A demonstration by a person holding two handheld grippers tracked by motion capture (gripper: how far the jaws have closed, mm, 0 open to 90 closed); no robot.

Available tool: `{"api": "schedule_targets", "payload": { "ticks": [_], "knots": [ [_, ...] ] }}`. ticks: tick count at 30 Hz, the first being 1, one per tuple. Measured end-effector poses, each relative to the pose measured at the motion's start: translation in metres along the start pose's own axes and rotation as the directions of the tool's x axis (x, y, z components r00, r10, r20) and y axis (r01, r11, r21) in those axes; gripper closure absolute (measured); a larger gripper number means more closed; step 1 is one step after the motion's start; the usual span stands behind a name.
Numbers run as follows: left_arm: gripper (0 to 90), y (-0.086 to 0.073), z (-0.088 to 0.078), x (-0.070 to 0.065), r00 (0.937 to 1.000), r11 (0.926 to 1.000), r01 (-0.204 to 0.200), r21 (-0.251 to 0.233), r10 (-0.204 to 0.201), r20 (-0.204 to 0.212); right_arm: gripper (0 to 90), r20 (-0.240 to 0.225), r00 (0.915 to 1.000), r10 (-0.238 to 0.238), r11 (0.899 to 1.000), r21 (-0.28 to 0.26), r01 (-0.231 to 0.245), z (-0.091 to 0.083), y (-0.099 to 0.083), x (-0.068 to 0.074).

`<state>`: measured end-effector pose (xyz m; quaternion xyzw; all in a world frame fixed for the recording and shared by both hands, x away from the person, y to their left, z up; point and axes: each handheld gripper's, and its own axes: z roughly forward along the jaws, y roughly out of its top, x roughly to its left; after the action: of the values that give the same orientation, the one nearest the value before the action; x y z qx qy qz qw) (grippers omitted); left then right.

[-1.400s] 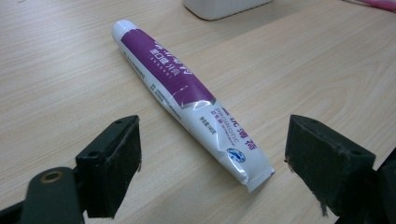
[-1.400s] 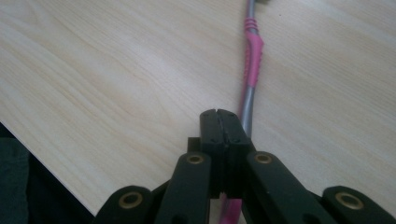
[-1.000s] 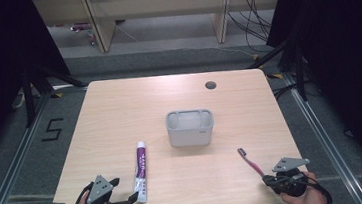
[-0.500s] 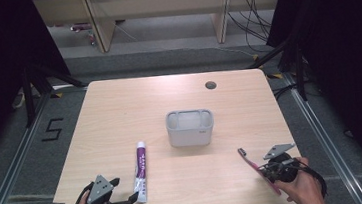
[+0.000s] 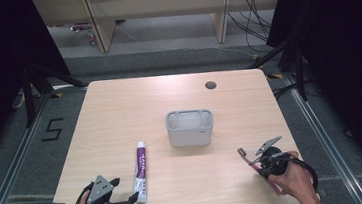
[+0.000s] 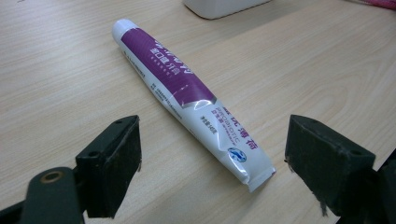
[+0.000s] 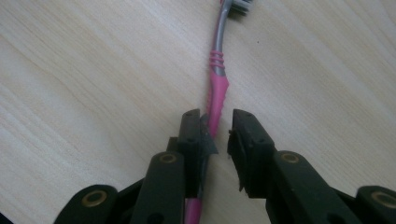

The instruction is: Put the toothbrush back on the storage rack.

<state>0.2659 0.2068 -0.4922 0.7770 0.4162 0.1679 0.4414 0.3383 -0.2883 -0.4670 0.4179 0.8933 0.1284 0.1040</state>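
Observation:
A white and purple toothpaste tube [image 5: 141, 168] lies on the wooden table [image 5: 120, 118], cap pointing away from me. My left gripper [image 5: 128, 200] rests at the front left edge, open; in the left gripper view [image 6: 215, 128] its jaws stand wide to either side of the crimped end of the tube [image 6: 187, 88]. A pink and grey toothbrush [image 5: 247, 157] lies at the front right. My right gripper [image 5: 260, 162] is down over its handle [image 7: 217, 88]. The jaws [image 7: 215, 116] straddle the handle with a narrow gap, the left one touching it, the right one just off it.
A grey two-compartment holder [image 5: 190, 127] stands at the table's middle, between the tube and the brush; its base shows in the left gripper view [image 6: 219, 7]. A round cable hole [image 5: 211, 85] sits near the far edge. Shelving stands beyond the table.
My right gripper has tilted and moved forward and left onto the toothbrush handle, its jaws now on either side of it. The left gripper and the tube have stayed put.

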Motion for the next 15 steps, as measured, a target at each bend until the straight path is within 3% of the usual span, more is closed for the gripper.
{"api": "schedule_targets", "payload": {
  "ticks": [3, 6, 7, 10, 12, 13, 14, 15],
  "knots": [
    [18.1, 0.000, 0.000, 0.000, 1.0000, 1.0000, -0.004, 0.003, 0.004, -0.001, 73.7, -0.016, 0.9998, 0.010, 1.000, 0.020, -0.010, 0.003, 0.003, 0.001],
    [18.1, 0.000, 0.000, 0.000, 1.0000, 1.0000, -0.004, 0.000, 0.004, 0.000, 73.9, -0.010, 0.9999, -0.014, 0.999, 0.032, 0.014, 0.005, 0.005, 0.000],
    [18.1, 0.000, 0.000, 0.000, 1.0000, 1.0000, -0.002, -0.001, 0.002, 0.000, 73.9, -0.017, 0.9998, 0.006, 0.999, 0.040, -0.005, 0.006, 0.006, 0.002],
    [18.0, 0.000, 0.000, 0.000, 1.0000, 1.0000, -0.006, 0.004, 0.006, 0.003, 75.0, -0.011, 0.9992, -0.039, 0.998, 0.041, 0.039, 0.008, 0.008, -0.001],
    [18.1, 0.000, 0.000, 0.000, 1.0000, 1.0000, -0.005, 0.003, 0.005, 0.001, 75.5, -0.006, 0.9997, -0.025, 0.999, 0.046, 0.025, 0.010, 0.010, 0.000],
    [18.1, 0.000, 0.000, 0.000, 1.0000, 1.0000, -0.005, 0.004, 0.005, 0.000, 75.9, -0.009, 0.9989, -0.045, 0.998, 0.047, 0.045, 0.010, 0.012, -0.001],
    [18.0, 0.000, 0.000, 0.000, 1.0000, 0.9999, -0.010, 0.006, 0.010, 0.001, 76.1, -0.011, 0.9997, -0.022, 0.998, 0.057, 0.023, 0.010, 0.012, 0.001],
    [18.1, 0.000, 0.000, 0.000, 1.0000, 1.0000, -0.008, 0.003, 0.008, 0.002, 76.6, -0.013, 0.9991, -0.040, 0.997, 0.058, 0.041, 0.011, 0.014, 0.001]
  ]
}}
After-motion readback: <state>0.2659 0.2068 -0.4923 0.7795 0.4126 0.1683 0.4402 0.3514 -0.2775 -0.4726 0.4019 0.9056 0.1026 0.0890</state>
